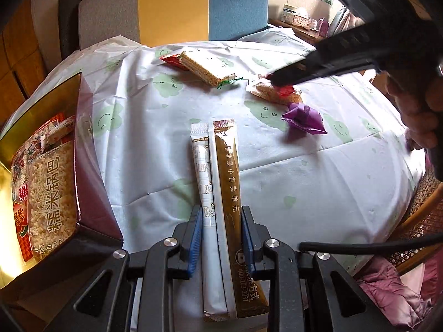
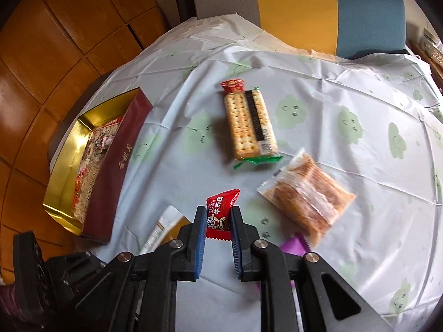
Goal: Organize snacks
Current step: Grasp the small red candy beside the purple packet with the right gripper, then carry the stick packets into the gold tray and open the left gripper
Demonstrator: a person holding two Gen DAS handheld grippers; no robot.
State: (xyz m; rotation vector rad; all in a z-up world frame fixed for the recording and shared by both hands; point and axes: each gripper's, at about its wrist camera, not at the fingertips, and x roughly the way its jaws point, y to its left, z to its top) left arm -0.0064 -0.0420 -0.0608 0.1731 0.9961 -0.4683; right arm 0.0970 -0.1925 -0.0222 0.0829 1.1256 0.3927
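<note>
We hold two stick sachets point(image 1: 218, 182) in the left gripper point(image 1: 220, 215) and pinch a red candy point(image 2: 220, 215) in the right gripper point(image 2: 217, 221); the box point(image 2: 116, 166) seemingly holds one rice snack, three packets remain on the desk point(image 2: 360, 235).

Left wrist view: low and close over the tablecloth point(image 1: 277, 182), facing the far chair point(image 1: 171, 8) — gift box point(image 1: 91, 166) hard at left. Right wrist view: higher, tilted steeply down, same chair far, box further left. Shared: cracker pack point(image 2: 249, 121), wafer bag point(image 2: 307, 196), purple sachet point(image 1: 304, 117) — right gripper point(image 1: 272, 78) visible from the left.
</note>
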